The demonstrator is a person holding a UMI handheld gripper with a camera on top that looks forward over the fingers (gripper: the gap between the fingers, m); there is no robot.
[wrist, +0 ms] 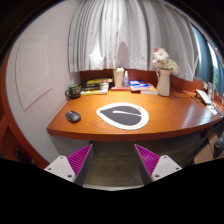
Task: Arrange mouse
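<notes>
Two pink pads show on the inner faces of the tongs, which are spread wide apart with nothing between them, held in the air short of the near edge of the table. Farthest left on the wooden top lies the mouse, small and dark, close to the left edge and well beyond the left finger. Just right of it, though apart from it, lies a white oval mat with a dark oval patch in its middle, straight ahead of the gap between the fingers. Behind these, along the back of the table, stand some stacked books or papers, then a pale jug-like thing, then a white vase with light flowers. At the far right edge lies a flat pale object that is too small to make out. Light curtains hang behind the table.
</notes>
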